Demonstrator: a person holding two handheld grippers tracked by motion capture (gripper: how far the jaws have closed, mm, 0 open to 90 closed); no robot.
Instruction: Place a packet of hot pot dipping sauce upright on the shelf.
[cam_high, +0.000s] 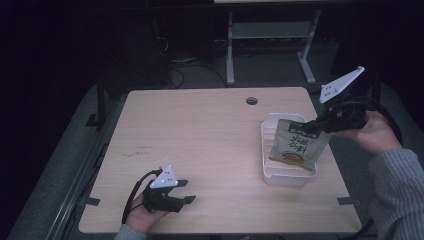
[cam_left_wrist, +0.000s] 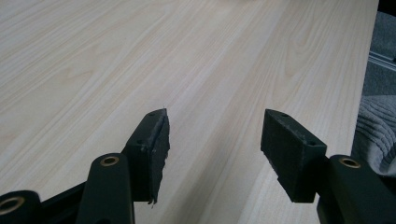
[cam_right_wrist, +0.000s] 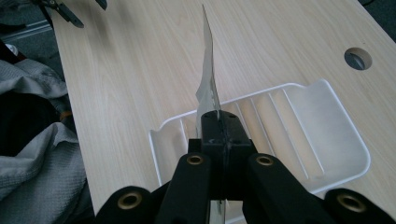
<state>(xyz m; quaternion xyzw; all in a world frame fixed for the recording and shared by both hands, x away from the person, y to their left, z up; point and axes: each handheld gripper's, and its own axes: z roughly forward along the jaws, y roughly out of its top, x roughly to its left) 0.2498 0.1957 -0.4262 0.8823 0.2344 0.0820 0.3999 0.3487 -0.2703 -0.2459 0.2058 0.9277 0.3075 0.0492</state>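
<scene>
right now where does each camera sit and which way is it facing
high view: above the near edge, looking forward and down on the table; both hands show.
left gripper view: on the left gripper, looking across bare wood; open jaws.
right gripper view: on the right gripper, over the white tray; jaws pinch the pouch.
Shared: tray and pouch.

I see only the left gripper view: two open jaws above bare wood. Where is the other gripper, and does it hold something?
Observer: The right gripper is shut on a pouch, pinching its top corner.
Operator: Where is this pouch?
Observer: It hangs upright over a white tray near the table's right edge, its bottom inside the tray.
Operator: Is something else in the tray?
Observer: No, the right gripper view shows the tray's ribbed floor bare.
</scene>
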